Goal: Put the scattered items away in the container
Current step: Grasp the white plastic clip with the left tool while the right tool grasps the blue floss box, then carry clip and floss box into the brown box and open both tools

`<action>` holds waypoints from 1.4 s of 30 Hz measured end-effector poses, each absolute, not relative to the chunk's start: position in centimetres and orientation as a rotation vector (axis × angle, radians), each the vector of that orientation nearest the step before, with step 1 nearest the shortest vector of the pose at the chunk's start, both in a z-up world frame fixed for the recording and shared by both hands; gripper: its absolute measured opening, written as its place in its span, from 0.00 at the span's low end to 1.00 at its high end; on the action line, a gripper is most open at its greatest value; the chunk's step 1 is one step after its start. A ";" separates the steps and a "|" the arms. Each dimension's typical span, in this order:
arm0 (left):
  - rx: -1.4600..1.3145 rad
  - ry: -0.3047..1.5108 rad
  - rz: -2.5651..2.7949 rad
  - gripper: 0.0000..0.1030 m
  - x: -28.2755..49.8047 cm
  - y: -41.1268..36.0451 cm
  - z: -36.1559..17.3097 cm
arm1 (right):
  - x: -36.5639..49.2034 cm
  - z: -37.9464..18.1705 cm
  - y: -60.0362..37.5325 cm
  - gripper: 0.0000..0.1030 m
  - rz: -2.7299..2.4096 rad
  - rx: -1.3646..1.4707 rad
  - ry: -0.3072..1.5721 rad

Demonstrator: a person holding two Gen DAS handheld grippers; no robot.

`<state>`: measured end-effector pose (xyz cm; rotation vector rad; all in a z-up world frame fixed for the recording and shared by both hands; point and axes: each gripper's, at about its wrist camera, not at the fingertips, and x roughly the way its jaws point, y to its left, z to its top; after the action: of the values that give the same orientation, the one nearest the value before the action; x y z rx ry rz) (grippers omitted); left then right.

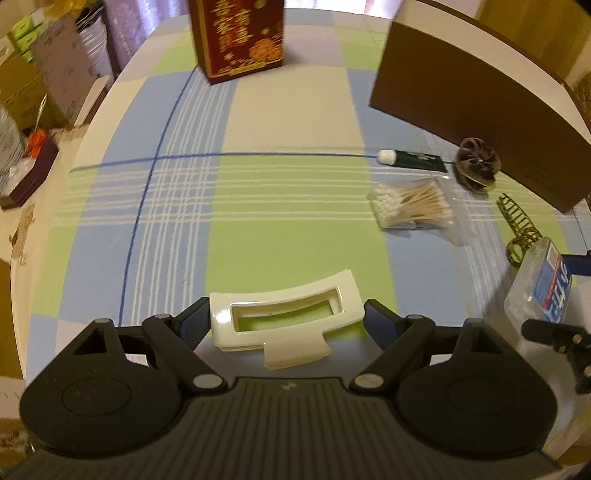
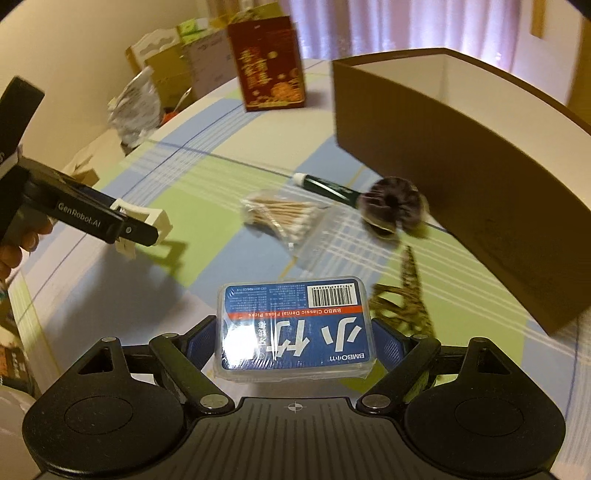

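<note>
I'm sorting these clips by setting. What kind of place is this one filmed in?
Most likely a room in a home, not a lab. The table wears a checked tablecloth, curtains hang behind it, and stacked cardboard boxes crowd the side. The scattered items are toiletries, such as cotton swabs.

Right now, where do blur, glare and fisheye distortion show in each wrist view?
Left wrist view: the red box is motion-smeared, the table edge bows, and the white clip stays sharp. Right wrist view: glare washes the floss pick box, the scrunchie is blurred, and the brown container wall curves.
</note>
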<state>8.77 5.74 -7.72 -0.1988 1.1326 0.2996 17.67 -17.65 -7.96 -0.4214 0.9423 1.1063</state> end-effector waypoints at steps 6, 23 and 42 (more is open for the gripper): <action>-0.145 1.115 0.261 0.83 10.1 4.9 -6.6 | 19.0 -5.8 -20.4 0.85 1.088 -0.378 0.928; -0.074 1.042 0.151 0.83 13.6 1.7 -3.4 | 22.5 -3.1 -25.5 0.85 0.982 -0.325 0.904; 0.072 0.802 -0.063 0.83 25.0 -2.2 5.2 | 33.7 4.0 -26.4 0.85 0.925 -0.293 0.700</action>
<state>24.98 -2.23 5.20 0.0721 0.8019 -0.0631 33.66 -26.40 4.01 -0.2929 0.7005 0.9250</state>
